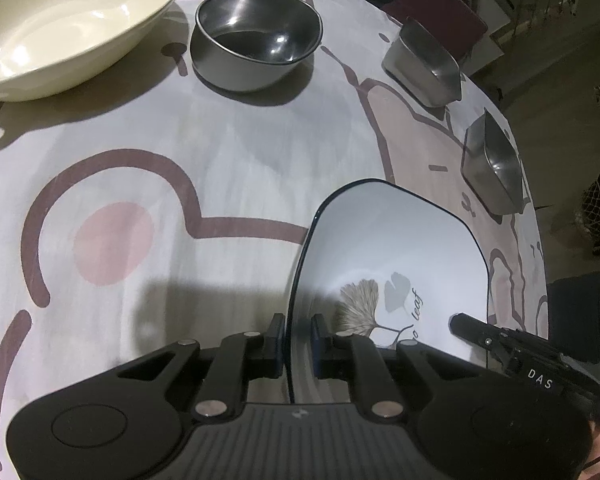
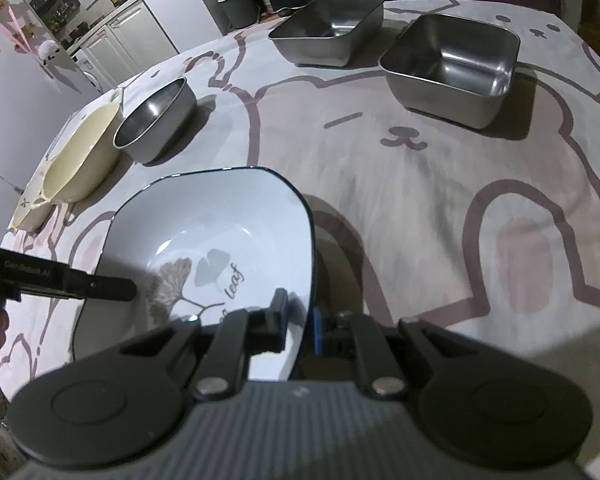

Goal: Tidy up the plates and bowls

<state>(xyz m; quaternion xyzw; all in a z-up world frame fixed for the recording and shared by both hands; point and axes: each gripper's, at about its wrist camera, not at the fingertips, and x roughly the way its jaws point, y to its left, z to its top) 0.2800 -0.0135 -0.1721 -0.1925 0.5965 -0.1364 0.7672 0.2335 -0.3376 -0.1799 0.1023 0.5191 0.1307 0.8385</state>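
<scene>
A white square bowl with a dark rim and a leaf print is held by both grippers above the tablecloth. My left gripper is shut on its left rim. My right gripper is shut on its right rim, and its finger also shows in the left wrist view. A cream oval dish and a round steel bowl stand at the far left. Two square steel bowls stand at the far right.
The table carries a grey cloth with brown bear outlines. Its right edge drops to a dark floor with a basket. Kitchen cabinets and a fridge lie beyond the table's far side.
</scene>
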